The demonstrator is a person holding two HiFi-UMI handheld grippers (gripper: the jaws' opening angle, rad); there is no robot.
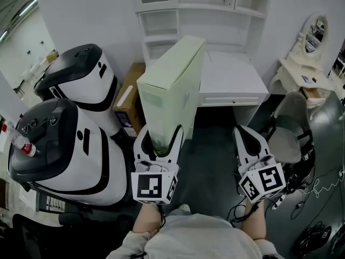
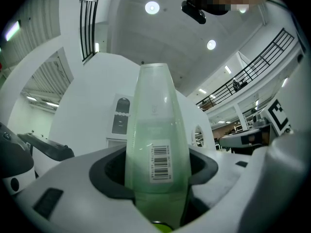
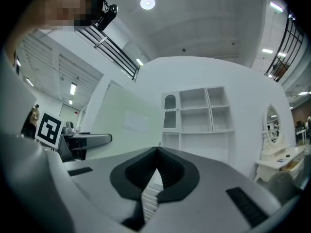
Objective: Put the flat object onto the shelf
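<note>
While the person looks steeply down, a white shelf unit (image 1: 199,9) with open compartments rises against the far wall, standing along the back edge of a white tabletop (image 1: 232,77). The right gripper view shows the same shelf unit (image 3: 197,113) straight ahead.

Two large white and black rounded machines (image 1: 81,80) (image 1: 59,150) stand on the floor at the left, one behind the other.

A flat box (image 1: 175,88), pale green and tall, is held upright in the air in front of the tabletop's front left corner, not yet on any shelf. Its top end overlaps that corner in the head view. In the left gripper view the flat box (image 2: 155,130) fills the middle, narrow edge toward the camera, with a white barcode label (image 2: 160,161) low on it. In the right gripper view its broad face (image 3: 124,125) shows at the left.

A grey chair (image 1: 294,128) stands on the dark floor beyond the tabletop's front right corner. A brown cardboard carton (image 1: 129,99) lies on the floor between the machines and the tabletop's left edge.

The left claw (image 1: 160,138) (image 2: 155,178) pinches the bottom end of the flat box, one jaw on each broad face.

The right claw (image 1: 243,135) (image 3: 156,152) hangs well apart to the right, jaws pressed together with nothing between them.
</note>
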